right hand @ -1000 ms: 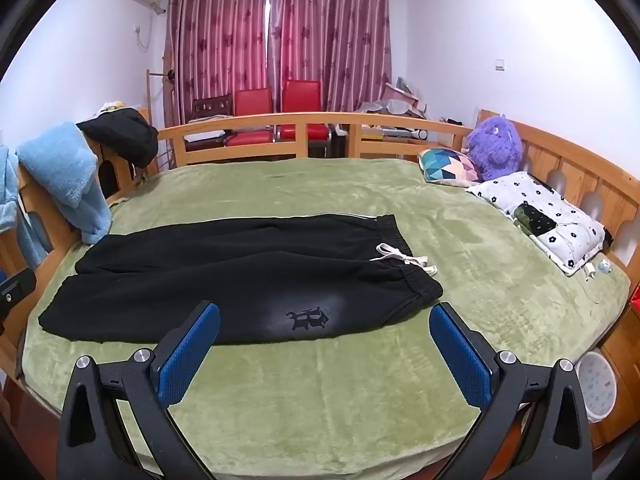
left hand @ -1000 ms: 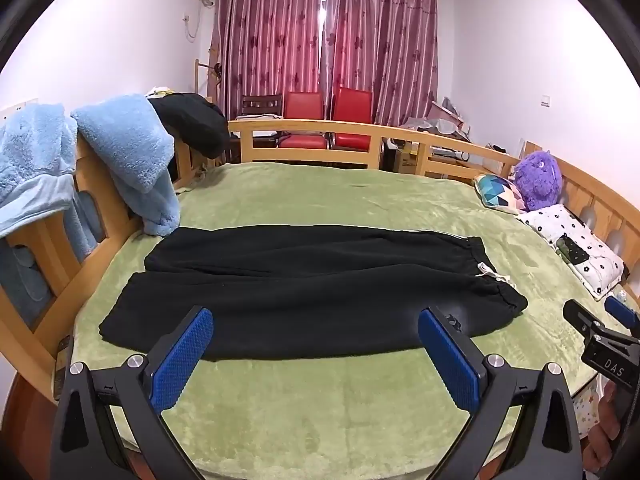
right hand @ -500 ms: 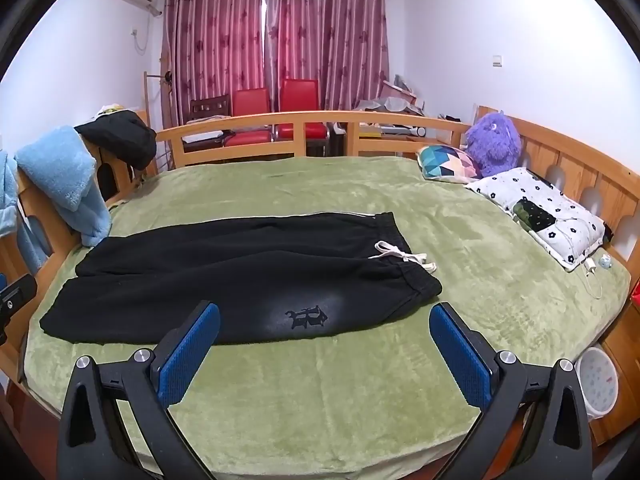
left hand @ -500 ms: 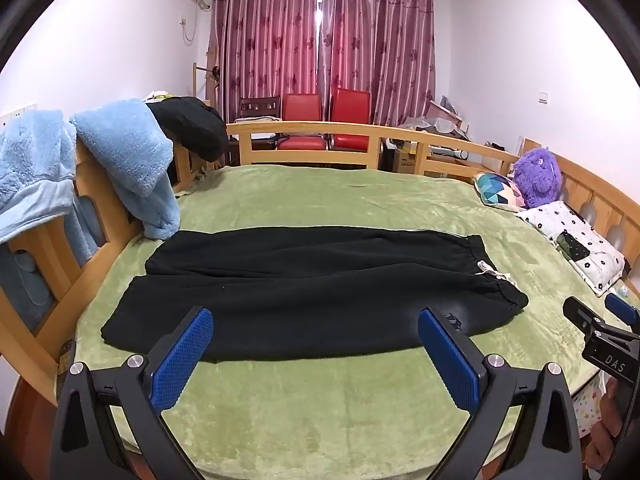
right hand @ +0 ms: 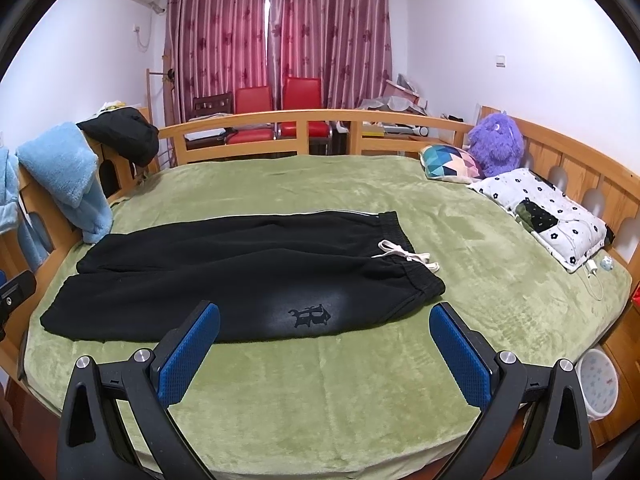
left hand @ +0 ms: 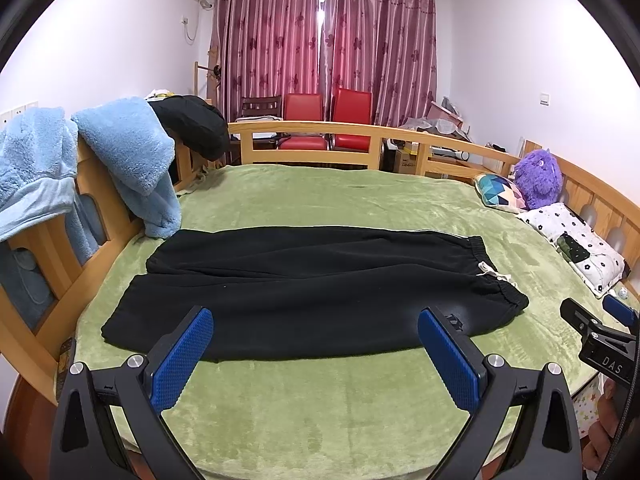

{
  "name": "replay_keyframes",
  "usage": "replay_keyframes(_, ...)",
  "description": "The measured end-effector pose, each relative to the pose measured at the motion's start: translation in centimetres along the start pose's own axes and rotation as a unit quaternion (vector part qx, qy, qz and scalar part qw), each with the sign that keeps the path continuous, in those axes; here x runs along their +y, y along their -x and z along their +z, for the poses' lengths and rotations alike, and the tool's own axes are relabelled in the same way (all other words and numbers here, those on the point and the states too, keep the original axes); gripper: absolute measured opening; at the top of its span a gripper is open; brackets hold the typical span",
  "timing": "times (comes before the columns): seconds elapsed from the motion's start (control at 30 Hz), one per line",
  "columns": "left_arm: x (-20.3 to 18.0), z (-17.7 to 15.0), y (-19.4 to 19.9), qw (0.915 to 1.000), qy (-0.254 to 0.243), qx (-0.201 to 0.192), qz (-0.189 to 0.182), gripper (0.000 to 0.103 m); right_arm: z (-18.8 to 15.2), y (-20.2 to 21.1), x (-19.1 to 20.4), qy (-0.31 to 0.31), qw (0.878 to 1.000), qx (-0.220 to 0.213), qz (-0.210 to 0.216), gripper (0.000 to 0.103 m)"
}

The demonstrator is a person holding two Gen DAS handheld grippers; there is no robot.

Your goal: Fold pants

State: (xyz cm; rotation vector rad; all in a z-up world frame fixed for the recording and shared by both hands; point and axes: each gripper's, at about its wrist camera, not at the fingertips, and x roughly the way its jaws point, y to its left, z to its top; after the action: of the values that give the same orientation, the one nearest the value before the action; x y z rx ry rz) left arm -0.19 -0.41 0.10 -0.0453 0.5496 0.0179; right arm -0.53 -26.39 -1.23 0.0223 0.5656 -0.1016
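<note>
Black pants [left hand: 312, 288] lie flat on the green bed blanket [left hand: 320, 400], legs to the left, waistband with a white drawstring [right hand: 404, 256] to the right. They also show in the right wrist view [right hand: 240, 280], with a small emblem [right hand: 310, 316] near the front edge. My left gripper [left hand: 316, 354] is open and empty, held above the near edge of the bed, short of the pants. My right gripper [right hand: 324, 350] is open and empty too, near the waist end. The right gripper also shows at the right edge of the left wrist view [left hand: 600, 336].
A wooden rail [left hand: 360, 132] rings the bed. Blue fleece blankets [left hand: 120, 160] and a black garment [left hand: 192, 124] hang on the left rail. A patterned cushion [right hand: 450, 162], a purple plush toy [right hand: 496, 144] and a white flowered pillow [right hand: 544, 212] lie at the right. A white bin [right hand: 598, 384] stands by the bed.
Both grippers have risen and pulled back slightly, so the pants sit a little lower and farther in both views. Both stay open. The pants have not moved.
</note>
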Motion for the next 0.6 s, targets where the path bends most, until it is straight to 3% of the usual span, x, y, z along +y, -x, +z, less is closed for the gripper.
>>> replay_keyframes(0.6,1.0,0.9,-1.1,1.0,0.005,0.004,0.005,0.103,0.6,-1.5,1.0,0.0,1.0,0.003,0.01,0.103)
